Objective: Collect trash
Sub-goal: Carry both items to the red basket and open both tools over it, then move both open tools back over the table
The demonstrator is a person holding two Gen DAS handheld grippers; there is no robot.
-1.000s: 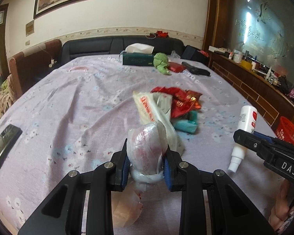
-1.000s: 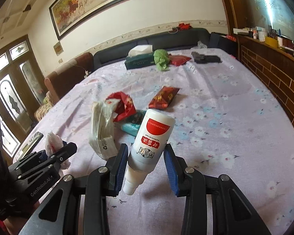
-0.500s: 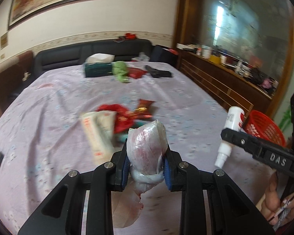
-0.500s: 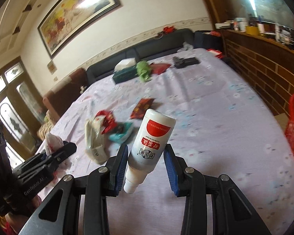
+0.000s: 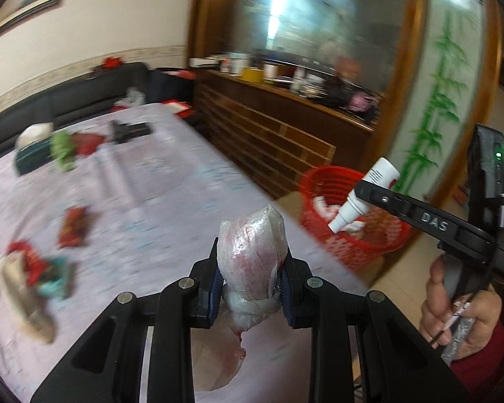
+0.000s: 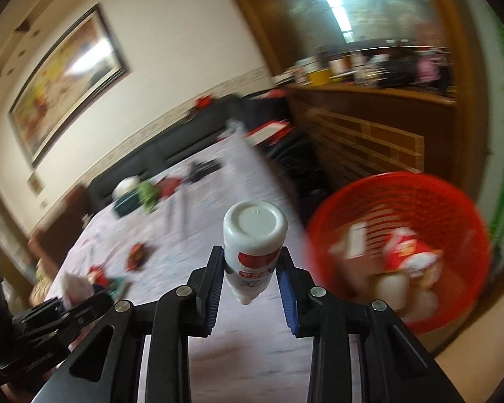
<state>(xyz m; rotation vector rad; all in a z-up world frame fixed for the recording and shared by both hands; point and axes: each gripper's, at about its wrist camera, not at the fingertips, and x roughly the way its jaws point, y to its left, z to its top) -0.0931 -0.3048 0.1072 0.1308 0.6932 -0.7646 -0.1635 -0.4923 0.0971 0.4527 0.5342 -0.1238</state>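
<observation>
- Over the last second both claws have swung right, away from the wrappers on the tabletop (image 5: 171,194) and toward the red basket (image 5: 322,181) on the floor beside it; a second ago the basket only peeked in at the frame edge
- The left claw (image 5: 250,285) stays clamped on a knotted plastic bag (image 5: 252,255), held above the tabletop's near edge
- The right claw (image 6: 250,278) stays clamped on a white bottle (image 6: 253,235), spout down, base toward the camera
- My reading: both pieces are on their way to be dropped, the bottle likely first
- Left view alone shows the bottle (image 5: 363,198) hanging over the basket rim, and the person's right hand (image 5: 460,315)
- Right view alone looks down into the basket (image 6: 453,201), where earlier trash lies, blurred
</observation>
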